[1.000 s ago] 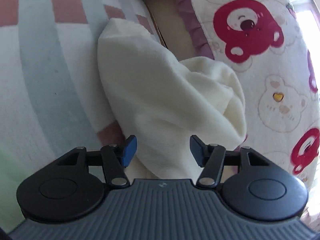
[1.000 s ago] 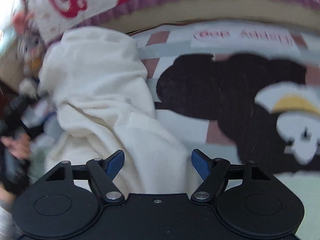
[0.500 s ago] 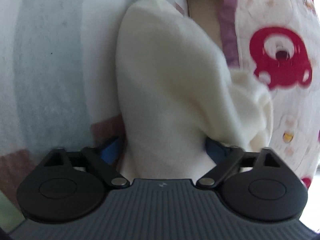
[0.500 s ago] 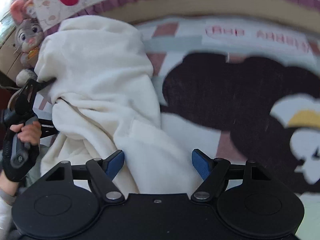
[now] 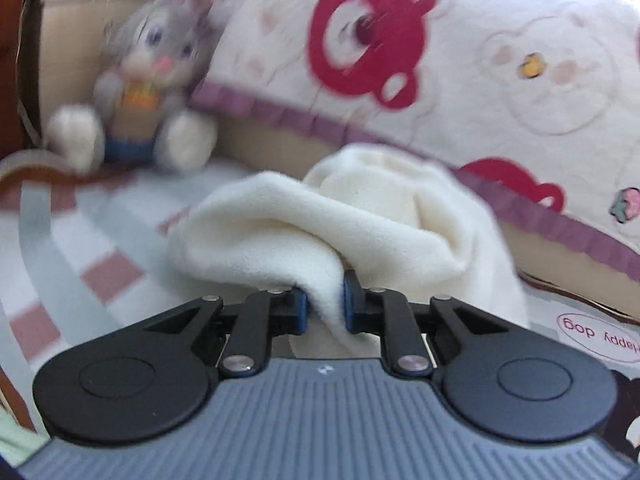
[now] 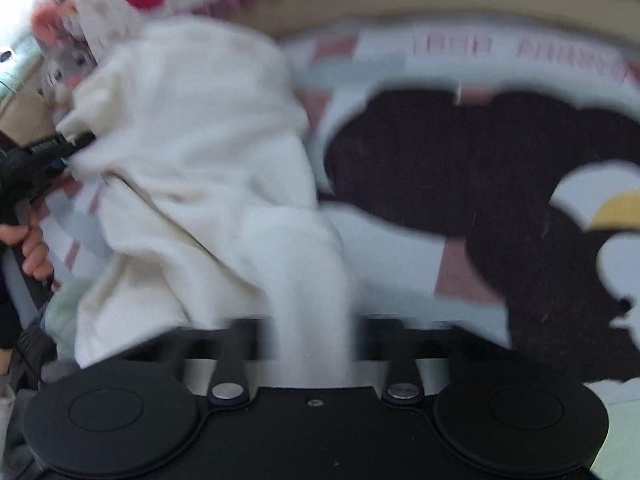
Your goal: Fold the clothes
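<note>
The cream fleece garment [image 6: 192, 184] lay bunched on the patterned bedspread [image 6: 460, 168], its far end against the bear-print pillow [image 5: 460, 60]. Its long axis ran between the two grippers. The left gripper [image 5: 323, 300], jaws just closed, pinched a fold at one end. The right gripper [image 6: 312, 340], jaws likewise just closed, nipped a strip at the other. Each end lay directly at its own gripper; judged ready for lifting and doubling over.

One cream garment [image 5: 320, 232], one plush rabbit [image 5: 148, 92].
</note>
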`<state>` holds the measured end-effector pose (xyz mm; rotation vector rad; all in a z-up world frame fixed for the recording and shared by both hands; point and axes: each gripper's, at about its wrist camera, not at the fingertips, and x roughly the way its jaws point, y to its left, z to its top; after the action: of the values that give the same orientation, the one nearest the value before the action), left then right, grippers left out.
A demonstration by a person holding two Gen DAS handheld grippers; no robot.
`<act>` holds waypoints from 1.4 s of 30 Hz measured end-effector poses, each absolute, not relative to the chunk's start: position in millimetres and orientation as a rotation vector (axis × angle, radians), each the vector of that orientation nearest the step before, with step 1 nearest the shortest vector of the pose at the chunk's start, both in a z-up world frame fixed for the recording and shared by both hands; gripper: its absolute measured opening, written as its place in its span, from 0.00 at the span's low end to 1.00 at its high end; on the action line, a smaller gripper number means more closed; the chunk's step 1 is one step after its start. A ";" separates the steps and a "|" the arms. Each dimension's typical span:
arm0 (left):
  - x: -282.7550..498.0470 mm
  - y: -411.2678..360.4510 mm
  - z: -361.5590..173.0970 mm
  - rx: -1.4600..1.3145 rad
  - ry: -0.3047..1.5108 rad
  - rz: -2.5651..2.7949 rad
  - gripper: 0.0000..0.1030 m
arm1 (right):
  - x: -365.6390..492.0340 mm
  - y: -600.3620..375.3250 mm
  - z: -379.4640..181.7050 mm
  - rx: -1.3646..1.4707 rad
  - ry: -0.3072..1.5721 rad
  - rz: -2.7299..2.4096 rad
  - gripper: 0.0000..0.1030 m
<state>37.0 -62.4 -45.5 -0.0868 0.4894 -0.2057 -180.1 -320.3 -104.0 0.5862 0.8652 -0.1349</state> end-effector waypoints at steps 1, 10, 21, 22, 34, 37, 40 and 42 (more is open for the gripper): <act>31.2 -66.7 -34.0 -0.055 0.448 -0.220 0.15 | -186.3 -316.2 -88.6 0.578 0.801 -0.099 0.20; -50.2 -89.4 93.7 0.118 0.198 -0.562 0.14 | -249.7 -283.3 -15.9 0.804 0.652 0.241 0.15; -104.9 -164.7 84.0 -0.142 0.426 -1.102 0.14 | -297.4 -271.8 22.7 0.328 0.667 -0.139 0.46; -105.6 -169.5 73.9 -0.133 0.451 -1.104 0.14 | -297.9 -268.2 24.8 0.260 0.640 -0.156 0.57; -103.6 -133.8 64.4 -0.165 0.516 -1.113 0.14 | -211.4 -227.3 4.9 0.038 0.548 -0.069 0.75; -103.6 -123.5 63.0 -0.187 0.519 -1.129 0.14 | -192.0 -232.6 2.4 0.072 0.522 -0.111 0.78; -107.4 -114.9 62.2 -0.234 0.527 -1.173 0.15 | -171.5 -256.0 -1.5 0.243 0.498 -0.225 0.76; -113.2 -113.1 61.9 -0.205 0.493 -1.169 0.14 | -165.1 -277.8 -7.5 0.441 0.483 -0.243 0.46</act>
<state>-113.2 -113.1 61.9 -0.2046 0.4929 -1.1694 -165.1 -277.8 -7.5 0.4407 0.4834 -0.2432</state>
